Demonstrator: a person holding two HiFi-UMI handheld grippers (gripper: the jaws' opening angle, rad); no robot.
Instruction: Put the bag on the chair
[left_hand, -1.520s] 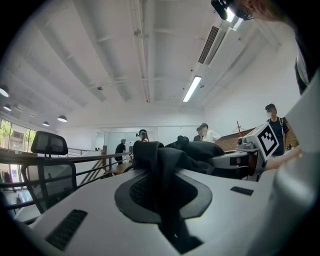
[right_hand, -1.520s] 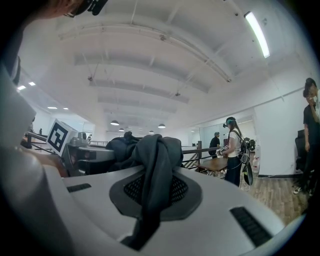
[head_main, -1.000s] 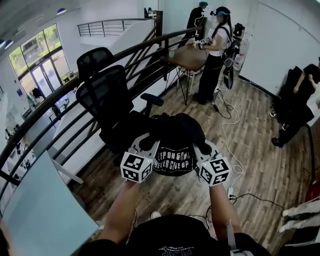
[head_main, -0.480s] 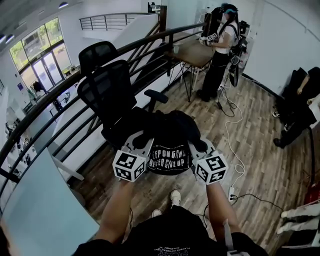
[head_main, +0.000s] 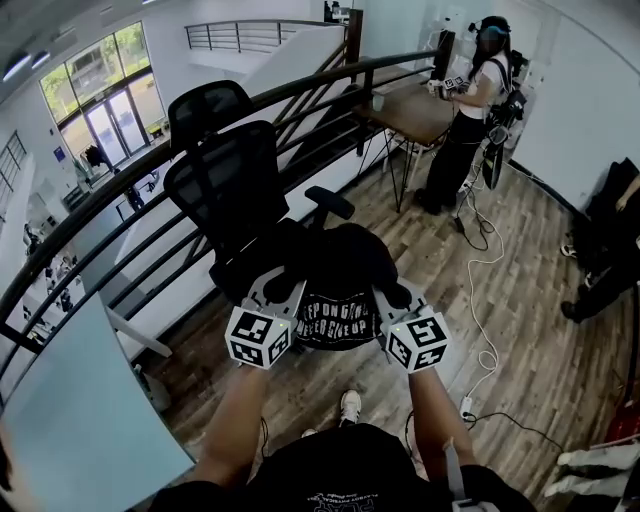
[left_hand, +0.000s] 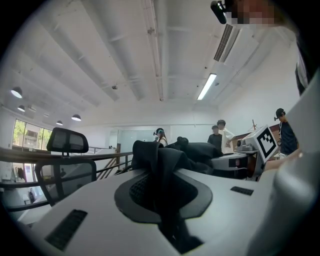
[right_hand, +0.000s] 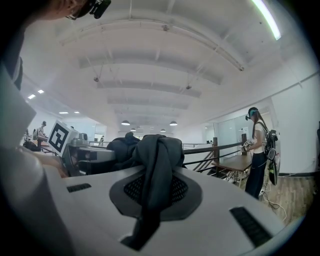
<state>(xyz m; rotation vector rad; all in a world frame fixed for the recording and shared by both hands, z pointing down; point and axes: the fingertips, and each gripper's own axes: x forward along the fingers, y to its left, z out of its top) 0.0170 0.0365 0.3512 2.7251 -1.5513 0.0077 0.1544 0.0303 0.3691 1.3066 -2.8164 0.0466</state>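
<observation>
Bag (head_main: 338, 290): black fabric, white lettering across the front, held up off the floor between the two grippers, over or just before the front of the chair (head_main: 225, 185). Contact with the seat not decidable from the head view. Most of the seat hidden behind the bag; backrest, headrest and one armrest clear above and to its left. Lettering only partly legible, top line broken by folds. Lower rim of the bag hanging free above the wooden floor (head_main: 520, 300).

Left gripper (head_main: 283, 288): tips buried in the bag's left shoulder in the head view, body masked by its marker cube. In the left gripper view (left_hand: 161, 182), a bunched fold of dark cloth pinched in a narrow gap between the jaws and rising above them.

Right gripper (head_main: 396, 295): tips likewise lost in cloth at the bag's right shoulder. In the right gripper view (right_hand: 156, 186), jaws nearly together on a thick twisted fold of the same cloth.

Pose: both forearms stretched forward side by side, grippers roughly level and aimed toward the chair, marker cubes at about the same height, bag slung between them.

Background: dark railing (head_main: 120, 190) curving behind the chair; a person (head_main: 470, 120) standing at a wooden table (head_main: 415, 110), well apart; a further dark figure cut off at the right edge.
</observation>
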